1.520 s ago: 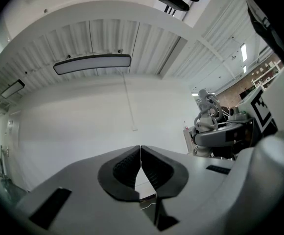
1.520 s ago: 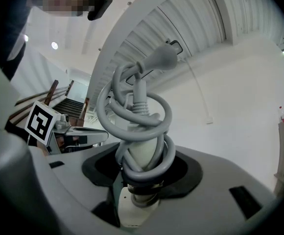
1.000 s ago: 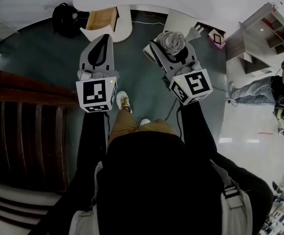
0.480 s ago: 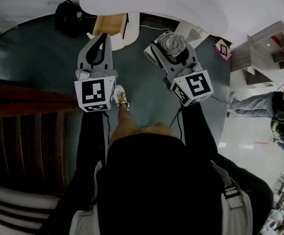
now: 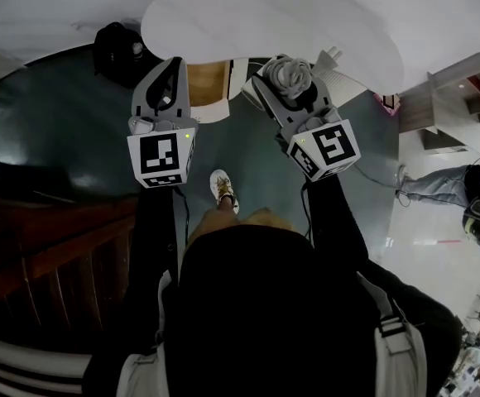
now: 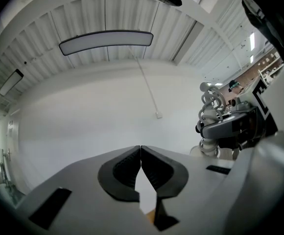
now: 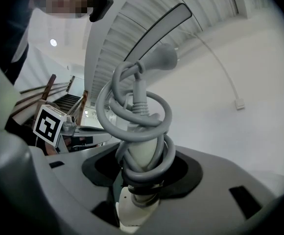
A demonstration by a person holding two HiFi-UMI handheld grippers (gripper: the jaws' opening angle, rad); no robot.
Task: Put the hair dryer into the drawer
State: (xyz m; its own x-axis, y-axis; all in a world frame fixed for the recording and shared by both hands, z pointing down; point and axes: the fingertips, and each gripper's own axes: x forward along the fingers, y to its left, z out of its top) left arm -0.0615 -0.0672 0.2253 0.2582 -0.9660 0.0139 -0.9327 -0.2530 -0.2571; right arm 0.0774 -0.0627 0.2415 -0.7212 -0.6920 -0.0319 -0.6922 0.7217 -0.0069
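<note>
Head view looks down past our arms to the right claw (image 5: 294,89), which is carrying the hair dryer (image 5: 288,69) in the air just short of the white surface (image 5: 306,23). Between the two claws, tucked under that surface's edge, is a wood-coloured box (image 5: 208,81) that we take to be the open drawer. The dryer is not in it yet.

In the right gripper view the claw's jaws stand fairly wide, pressed on either side of the pale handle. The grey cord (image 7: 132,106) is looped round that handle in tight coils, and its plug (image 7: 161,58) pokes out above. We judge the cord is wound this way so that nothing trails or snags on the drawer front, and so the whole bundle goes in as one piece. Gripping low on the handle leaves the bulky end out ahead of the claw, where it can reach the drawer first.

The left claw (image 6: 140,153) has its jaws closed tip to tip with nothing between them. It is held alongside the right one at much the same height. We think it is kept free for the drawer itself, to steady it or push it shut afterwards.
</note>
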